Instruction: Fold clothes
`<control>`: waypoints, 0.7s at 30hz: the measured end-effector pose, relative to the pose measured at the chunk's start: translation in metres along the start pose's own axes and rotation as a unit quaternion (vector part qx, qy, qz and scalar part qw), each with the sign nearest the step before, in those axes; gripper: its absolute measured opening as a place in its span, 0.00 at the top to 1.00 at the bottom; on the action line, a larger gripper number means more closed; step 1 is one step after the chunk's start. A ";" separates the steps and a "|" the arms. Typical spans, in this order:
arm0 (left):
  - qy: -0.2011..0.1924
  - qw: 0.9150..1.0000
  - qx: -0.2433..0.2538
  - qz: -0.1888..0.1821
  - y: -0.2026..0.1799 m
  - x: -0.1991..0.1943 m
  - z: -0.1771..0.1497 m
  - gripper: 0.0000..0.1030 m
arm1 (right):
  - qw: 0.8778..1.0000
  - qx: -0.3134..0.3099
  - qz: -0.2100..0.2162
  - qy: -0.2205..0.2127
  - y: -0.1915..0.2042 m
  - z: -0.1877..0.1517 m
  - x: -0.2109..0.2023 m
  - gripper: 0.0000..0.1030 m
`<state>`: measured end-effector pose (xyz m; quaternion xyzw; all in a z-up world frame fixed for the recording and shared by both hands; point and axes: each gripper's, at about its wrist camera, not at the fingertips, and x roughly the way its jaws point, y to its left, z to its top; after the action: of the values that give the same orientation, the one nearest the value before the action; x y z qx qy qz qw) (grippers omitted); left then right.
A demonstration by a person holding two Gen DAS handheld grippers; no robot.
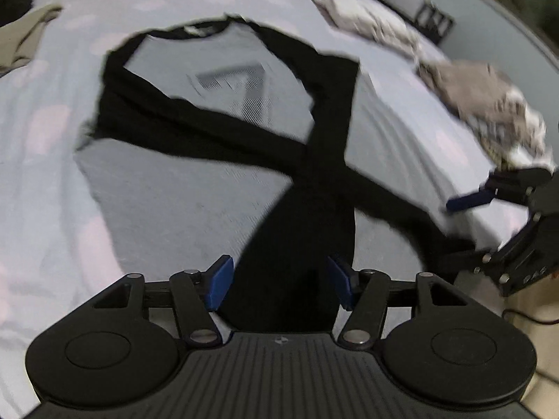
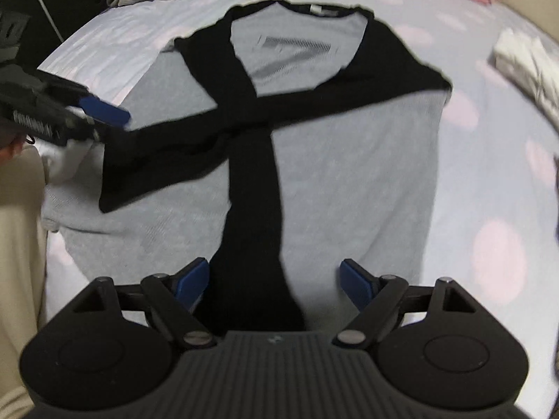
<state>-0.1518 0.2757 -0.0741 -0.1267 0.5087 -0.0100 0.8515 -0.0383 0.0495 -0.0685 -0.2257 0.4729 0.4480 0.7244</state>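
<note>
Both tongs, left point(image 1: 279, 282) and right point(image 2: 276, 284), gape released; grey-and-black shirt point(image 1: 167, 188) fills centre frame, sleeves crossed on the bed point(image 1: 45, 132).

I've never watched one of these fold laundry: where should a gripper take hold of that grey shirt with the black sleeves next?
Probably the bottom hem of the shirt, at its near corners. Both black sleeves already lie crossed over the chest, so the flat lower edge nearest the open left gripper and open right gripper is free. Come in low from the near side and pinch the edge.
</note>
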 end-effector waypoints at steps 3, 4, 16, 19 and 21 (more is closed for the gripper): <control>0.010 1.000 0.023 0.003 -0.006 0.008 -0.004 0.47 | 1.000 0.015 0.006 -0.003 0.002 -0.007 0.004 0.19; 0.008 0.999 0.034 0.007 -0.009 0.009 -0.005 0.47 | 1.000 0.020 0.008 -0.004 0.003 -0.010 0.006 0.19; -0.005 0.998 0.037 0.055 -0.003 0.010 -0.003 0.63 | 0.999 0.024 0.001 -0.021 0.008 -0.019 0.006 0.19; 0.002 0.997 0.041 0.061 -0.005 0.011 -0.005 0.63 | 1.000 0.015 0.001 -0.020 0.008 -0.020 0.008 0.19; 0.017 0.998 0.036 0.058 -0.003 0.009 -0.005 0.64 | 1.000 -0.007 -0.003 -0.016 0.011 -0.022 0.010 0.19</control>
<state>-0.1518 0.2700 -0.0835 -0.0661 0.5292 0.0187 0.8457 -0.0567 0.0432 -0.0859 -0.2252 0.4576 0.4530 0.7312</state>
